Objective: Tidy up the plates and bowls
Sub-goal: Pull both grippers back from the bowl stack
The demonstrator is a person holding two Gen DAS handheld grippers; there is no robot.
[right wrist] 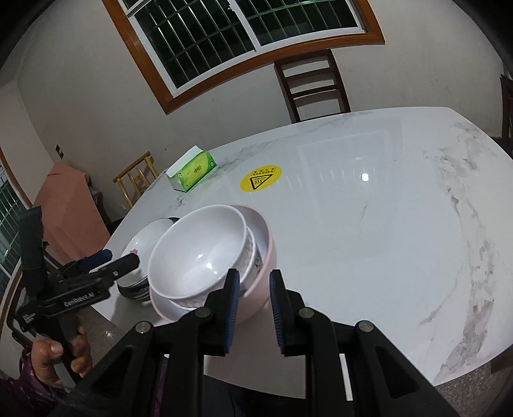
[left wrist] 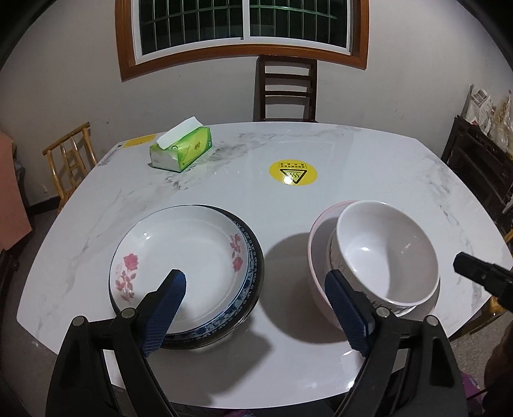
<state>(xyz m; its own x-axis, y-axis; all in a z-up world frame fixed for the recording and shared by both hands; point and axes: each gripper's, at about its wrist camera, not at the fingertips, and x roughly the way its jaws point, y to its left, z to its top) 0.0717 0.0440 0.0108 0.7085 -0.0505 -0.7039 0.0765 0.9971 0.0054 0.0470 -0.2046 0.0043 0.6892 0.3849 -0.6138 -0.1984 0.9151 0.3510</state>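
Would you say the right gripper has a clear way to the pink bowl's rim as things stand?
Probably yes: the right gripper is open, nothing lies between its jaws and the near rim of the pink bowl.

Barred window [left wrist: 243, 25] above dark chair [left wrist: 285, 89], white wall [left wrist: 80, 80].

I see a stack of plates [left wrist: 189, 272] near the table's front edge: on top a white deep plate with pink roses [left wrist: 182, 253], under it a blue-patterned plate [left wrist: 248, 282]. Beside it on the right stands a bowl stack: a white bowl [left wrist: 388, 253], tilted, nested in a pink bowl [left wrist: 317, 256].
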